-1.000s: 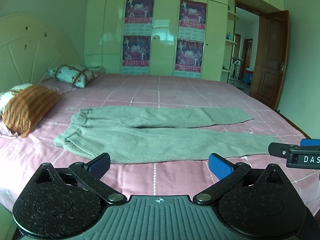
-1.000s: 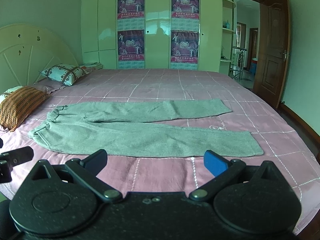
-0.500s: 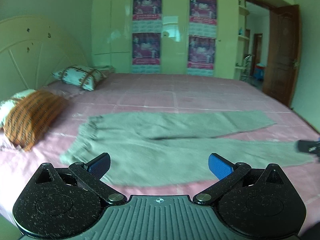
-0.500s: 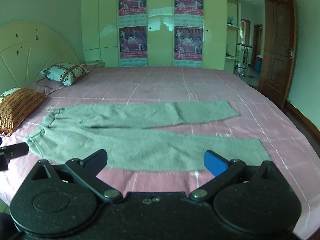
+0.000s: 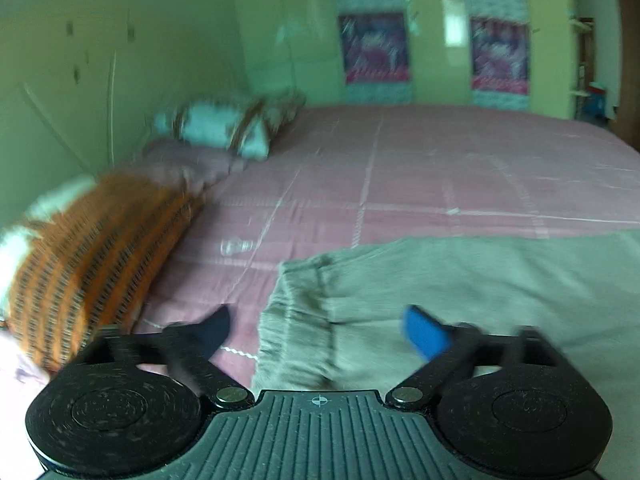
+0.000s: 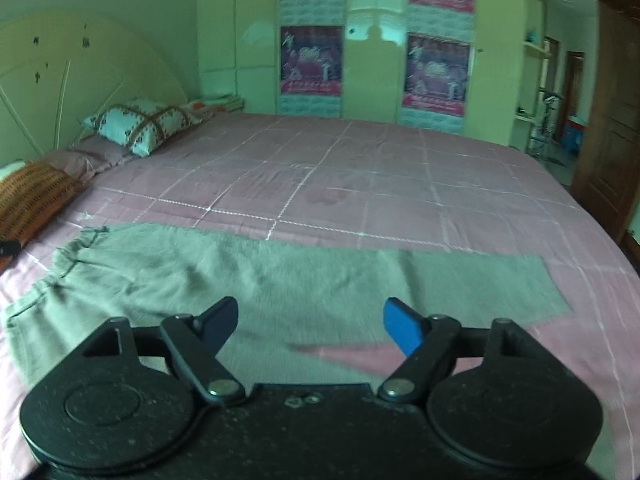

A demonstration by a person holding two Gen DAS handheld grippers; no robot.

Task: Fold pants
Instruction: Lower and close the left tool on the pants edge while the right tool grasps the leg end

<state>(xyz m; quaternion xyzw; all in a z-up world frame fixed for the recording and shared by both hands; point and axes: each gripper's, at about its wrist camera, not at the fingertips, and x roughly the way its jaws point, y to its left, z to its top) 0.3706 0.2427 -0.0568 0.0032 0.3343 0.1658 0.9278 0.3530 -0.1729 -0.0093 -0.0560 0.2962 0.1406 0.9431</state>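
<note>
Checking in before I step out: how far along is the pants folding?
Barely begun. Done: the grey pants lie flat on the pink bedspread, legs still apart, no fold made. In hand: the left gripper is at the waistband and the right gripper over the near leg; both jaws have just been closing, pads not yet pressing cloth. Left: grasping, laying one leg over the other, then folding lengthwise.

Your two fisheye views carry a dim, greenish cast. Daylight enters through the open doorway (image 6: 560, 120) at right, and the glossy wardrobe doors (image 6: 372, 40) throw back pale glare. Your left wrist view is heavily smeared by motion: the pillows (image 5: 216, 128) and posters (image 5: 374, 48) are soft. Your right view is sharper. Straight lines bow near the dark, vignetted corners.
</note>
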